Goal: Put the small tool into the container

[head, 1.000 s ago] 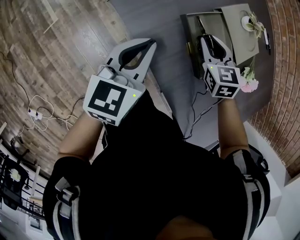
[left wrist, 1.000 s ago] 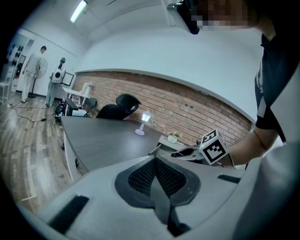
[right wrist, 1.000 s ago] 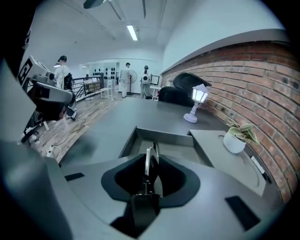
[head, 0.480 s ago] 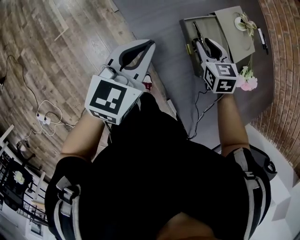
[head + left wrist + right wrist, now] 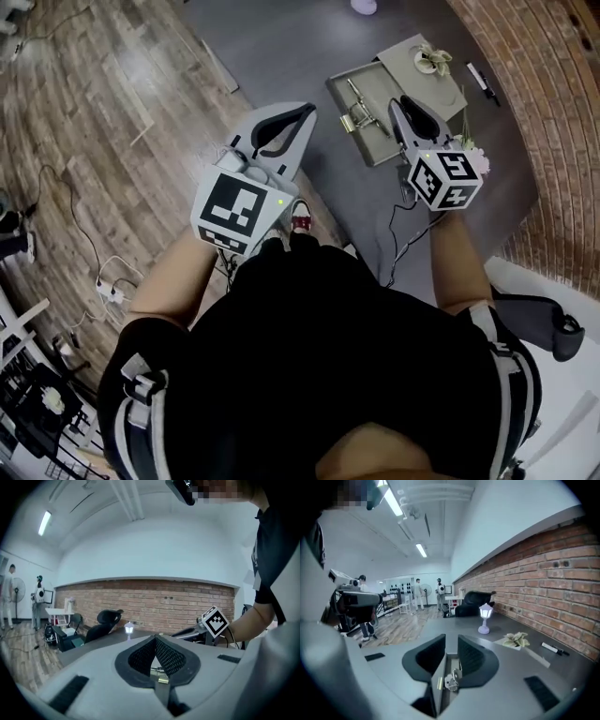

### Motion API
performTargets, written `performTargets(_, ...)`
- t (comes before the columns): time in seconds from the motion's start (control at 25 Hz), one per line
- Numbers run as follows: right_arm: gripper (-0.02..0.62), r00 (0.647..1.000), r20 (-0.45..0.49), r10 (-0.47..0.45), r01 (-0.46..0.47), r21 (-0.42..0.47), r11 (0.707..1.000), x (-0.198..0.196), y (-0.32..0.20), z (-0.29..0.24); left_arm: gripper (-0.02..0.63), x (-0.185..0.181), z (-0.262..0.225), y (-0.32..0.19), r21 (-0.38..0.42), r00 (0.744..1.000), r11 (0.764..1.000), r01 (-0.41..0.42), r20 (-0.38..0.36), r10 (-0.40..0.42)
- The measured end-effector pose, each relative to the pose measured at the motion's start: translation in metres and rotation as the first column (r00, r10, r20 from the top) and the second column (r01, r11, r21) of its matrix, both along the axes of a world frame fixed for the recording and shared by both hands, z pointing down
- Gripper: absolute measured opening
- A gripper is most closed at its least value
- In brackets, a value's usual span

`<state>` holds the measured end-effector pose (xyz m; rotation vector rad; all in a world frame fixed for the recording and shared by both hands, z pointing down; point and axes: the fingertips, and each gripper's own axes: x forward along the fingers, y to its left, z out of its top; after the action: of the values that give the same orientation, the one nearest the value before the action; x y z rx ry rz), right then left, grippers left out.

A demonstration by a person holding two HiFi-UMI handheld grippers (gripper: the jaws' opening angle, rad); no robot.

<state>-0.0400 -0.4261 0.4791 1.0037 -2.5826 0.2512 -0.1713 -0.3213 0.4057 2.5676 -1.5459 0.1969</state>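
On the dark table point(image 5: 281, 47) the container point(image 5: 339, 94) lies open, its lid point(image 5: 412, 73) swung back toward the brick wall point(image 5: 534, 84) with a pale flower trim point(image 5: 433, 58) on top. The tool point(image 5: 361, 96), thin and dark, rests inside the container's tray, slanting along its left half, with a gold clasp point(image 5: 352, 122) at the near rim just beside it. The right gripper point(image 5: 401, 105) hangs over the tray's right side, next to the lid's edge. Its own view shows its jaws a modest gap apart and closing, with nothing pinched between the pads point(image 5: 468, 656). Only the tray and clasp show below through the gap. The left gripper point(image 5: 305, 112) is held well apart from the container, above the table's near edge, with wooden floor point(image 5: 112, 112) to its left. Its tips are pressed together and nothing is caught in them. A pen point(image 5: 478, 77) lies by the wall beyond the lid, a small lit lamp point(image 5: 484, 618) stands farther along the table, and a pink flower point(image 5: 478, 161) shows beside the right gripper's marker cube point(image 5: 445, 178).
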Motion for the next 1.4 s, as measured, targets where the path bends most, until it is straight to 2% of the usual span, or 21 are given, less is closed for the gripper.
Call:
performTargets(0.12, 0.049, 0.996, 0.085, 0.020, -0.029, 0.107, 0.994, 0.018, 0.012, -0.048, 0.009, 0.014, -0.033, 0.008, 0.070, 0.999, 0.997, -0.036, 0.043, 0.033)
performTargets(0.24, 0.016, 0.992, 0.118, 0.032, -0.058, 0.228, 0.972, 0.034, 0.023, -0.090, 0.009, 0.023, -0.056, 0.011, 0.133, 0.996, 0.990, -0.049, 0.081, 0.039)
performTargets(0.4, -0.002, 0.986, 0.157, 0.052, -0.098, 0.306, 0.947, 0.052, 0.038, -0.129, 0.009, 0.031, -0.078, 0.011, 0.178, 0.996, 0.983, -0.048, 0.086, 0.033)
performTargets(0.52, -0.002, 0.981, 0.187, 0.055, -0.116, 0.332, 0.936, 0.060, 0.055, -0.149, 0.009, 0.042, -0.090, 0.017, 0.192, 0.995, 0.979, -0.067, 0.080, 0.053)
performTargets(0.68, -0.003, 0.969, 0.239, 0.065, -0.151, 0.361, 0.920, 0.069, 0.073, -0.171, 0.009, 0.045, -0.102, 0.021, 0.198, 0.997, 0.978, -0.073, 0.023, 0.069)
performTargets(0.84, -0.003, 0.954, 0.281, 0.101, -0.209, 0.388, 0.898, 0.083, 0.087, -0.190, 0.009, 0.050, -0.113, 0.026, 0.214, 0.997, 0.974, -0.078, 0.018, 0.076)
performTargets(1.12, -0.005, 0.934, 0.326, 0.149, -0.273, 0.377, 0.885, 0.101, 0.092, -0.198, 0.009, 0.060, -0.118, 0.028, 0.216, 0.994, 0.970, -0.107, 0.020, 0.106)
performTargets(1.4, -0.005, 0.933, 0.325, 0.154, -0.278, 0.381, 0.882, 0.101, 0.087, -0.198, 0.009, 0.058, -0.116, 0.024, 0.217, 0.995, 0.971, -0.100, 0.014, 0.100)
